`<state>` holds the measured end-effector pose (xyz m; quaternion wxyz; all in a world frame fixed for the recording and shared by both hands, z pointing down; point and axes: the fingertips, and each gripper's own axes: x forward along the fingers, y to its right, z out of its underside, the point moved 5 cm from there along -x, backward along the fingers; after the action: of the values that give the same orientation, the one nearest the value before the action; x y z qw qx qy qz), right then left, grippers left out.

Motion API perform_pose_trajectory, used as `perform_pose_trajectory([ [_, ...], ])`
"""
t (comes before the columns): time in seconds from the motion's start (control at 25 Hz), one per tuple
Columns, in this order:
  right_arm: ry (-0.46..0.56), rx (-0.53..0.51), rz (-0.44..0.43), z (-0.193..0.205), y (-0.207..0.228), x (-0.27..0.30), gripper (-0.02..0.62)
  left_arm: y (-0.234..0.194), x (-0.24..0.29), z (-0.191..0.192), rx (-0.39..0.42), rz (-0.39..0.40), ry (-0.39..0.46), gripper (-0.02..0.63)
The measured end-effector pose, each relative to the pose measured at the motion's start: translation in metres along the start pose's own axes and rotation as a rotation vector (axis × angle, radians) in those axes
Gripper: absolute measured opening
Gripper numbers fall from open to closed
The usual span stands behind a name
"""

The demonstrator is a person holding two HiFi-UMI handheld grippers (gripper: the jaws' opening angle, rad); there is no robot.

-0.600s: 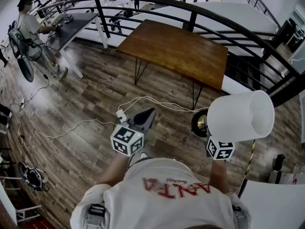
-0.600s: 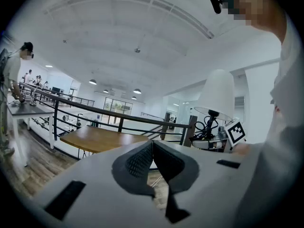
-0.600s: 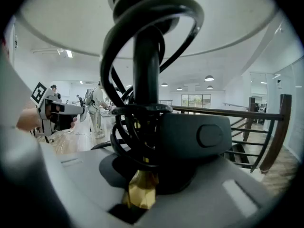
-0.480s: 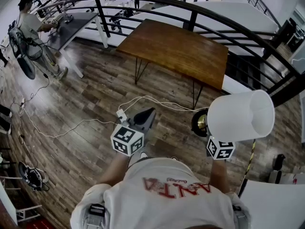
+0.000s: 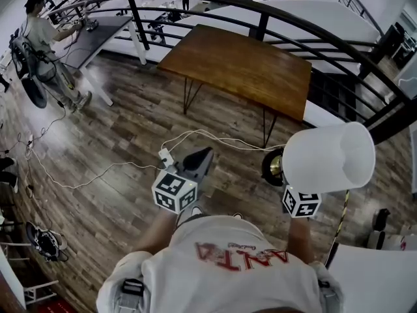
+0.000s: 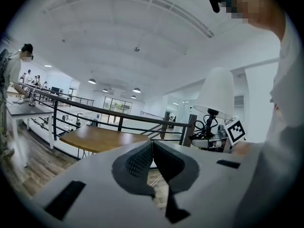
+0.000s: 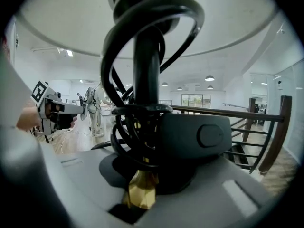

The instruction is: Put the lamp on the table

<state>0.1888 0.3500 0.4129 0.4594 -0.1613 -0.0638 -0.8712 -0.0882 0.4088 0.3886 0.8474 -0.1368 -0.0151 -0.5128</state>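
Wooden table ahead; right hand-held gripper clamps lamp.

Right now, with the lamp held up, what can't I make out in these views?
- Head view: the white tapered lampshade covers the lamp's stem and the right hand-held gripper's jaws.
- Right gripper view: coiled black cable masks where the jaws meet the stem; the upper edge cuts off the shade's top.
- Left gripper view: the left hand-held gripper's body hides part of the brown wooden table.

Wooden floor lies open before the table; railing behind.
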Motion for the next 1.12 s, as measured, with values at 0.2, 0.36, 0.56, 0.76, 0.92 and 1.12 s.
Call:
perform_pose_trajectory([
  [0.2, 0.004, 0.015, -0.002, -0.001, -0.003, 0.004, 0.075, -0.005, -0.002, 0.002, -0.006, -0.003, -0.006, 0.009],
  [0.36, 0.009, 0.036, -0.012, -0.003, -0.011, 0.01, 0.074, -0.016, -0.006, 0.0, -0.005, -0.008, -0.004, 0.009],
  [0.56, 0.006, 0.025, 0.001, -0.009, -0.026, 0.02, 0.074, -0.033, -0.014, -0.003, -0.009, -0.003, 0.0, 0.009],
  [0.76, 0.004, 0.031, 0.012, -0.015, -0.049, 0.033, 0.074, -0.059, -0.026, -0.003, -0.018, 0.012, 0.0, 0.009],
  [0.92, 0.008, 0.038, 0.028, -0.015, -0.069, 0.045, 0.074, -0.084, -0.032, 0.003, -0.026, 0.033, -0.006, 0.009],
  [1.12, -0.014, 0.048, 0.042, -0.011, -0.085, 0.055, 0.074, -0.101, -0.026, 0.01, -0.038, 0.078, -0.016, 0.009],
])
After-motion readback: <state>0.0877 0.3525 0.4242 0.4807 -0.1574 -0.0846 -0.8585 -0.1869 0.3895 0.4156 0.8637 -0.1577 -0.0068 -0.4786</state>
